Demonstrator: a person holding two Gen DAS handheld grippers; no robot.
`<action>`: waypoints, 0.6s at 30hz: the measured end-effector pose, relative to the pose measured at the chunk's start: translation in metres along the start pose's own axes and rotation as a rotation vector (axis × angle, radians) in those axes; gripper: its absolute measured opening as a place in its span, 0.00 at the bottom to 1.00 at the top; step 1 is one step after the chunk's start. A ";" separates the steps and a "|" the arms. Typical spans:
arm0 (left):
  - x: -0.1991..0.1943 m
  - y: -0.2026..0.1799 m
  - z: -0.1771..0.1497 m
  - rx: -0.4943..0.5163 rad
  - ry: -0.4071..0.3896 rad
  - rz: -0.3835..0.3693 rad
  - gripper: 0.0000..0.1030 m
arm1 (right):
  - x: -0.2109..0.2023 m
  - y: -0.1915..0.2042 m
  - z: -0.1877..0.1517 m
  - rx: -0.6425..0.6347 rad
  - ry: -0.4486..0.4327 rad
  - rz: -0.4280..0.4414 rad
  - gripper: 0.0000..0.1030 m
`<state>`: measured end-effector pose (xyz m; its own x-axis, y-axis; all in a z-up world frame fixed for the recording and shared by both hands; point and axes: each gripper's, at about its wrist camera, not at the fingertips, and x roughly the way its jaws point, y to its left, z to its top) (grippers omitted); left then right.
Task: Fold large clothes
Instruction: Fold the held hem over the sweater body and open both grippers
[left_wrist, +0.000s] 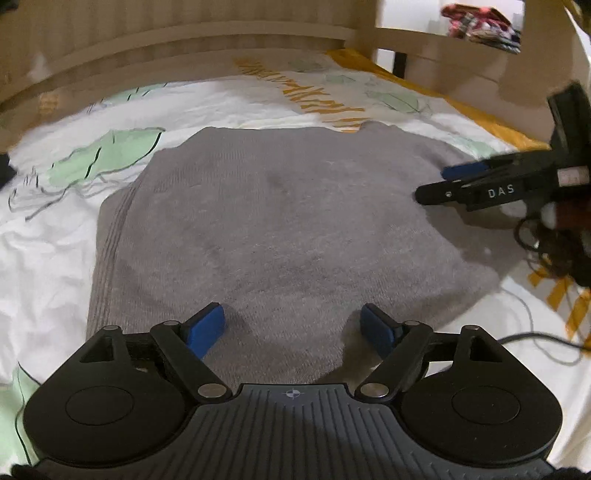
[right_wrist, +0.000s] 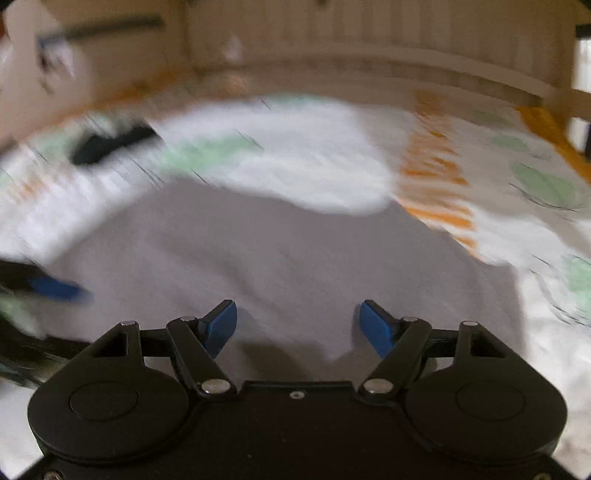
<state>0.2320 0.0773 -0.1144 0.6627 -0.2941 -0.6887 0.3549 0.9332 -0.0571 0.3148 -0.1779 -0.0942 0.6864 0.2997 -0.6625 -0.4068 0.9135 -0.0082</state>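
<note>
Both jaws stand wide with nothing between them: the left gripper and right gripper, each with two blue pads, hover over one folded grey knitted garment, ribbed along one edge, lying mid-bed on a crumpled white leaf-printed sheet.

Dim indoor light, fisheye-bent edges, right view motion-blurred

Grey knit garment, folded into a flat, roughly rectangular pile, ribbed edge at left
</note>
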 end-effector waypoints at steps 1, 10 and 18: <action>0.000 0.002 0.000 -0.007 0.002 -0.004 0.78 | 0.000 -0.007 -0.002 0.027 -0.015 0.004 0.76; 0.000 -0.001 -0.008 -0.009 -0.041 -0.010 0.87 | -0.022 -0.001 0.011 0.059 -0.125 0.045 0.78; -0.021 -0.001 0.023 -0.030 -0.103 -0.048 0.86 | 0.014 -0.014 0.041 0.075 -0.101 0.024 0.81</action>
<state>0.2327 0.0774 -0.0831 0.7098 -0.3571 -0.6072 0.3694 0.9227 -0.1108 0.3548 -0.1746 -0.0727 0.7361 0.3442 -0.5829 -0.3799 0.9227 0.0650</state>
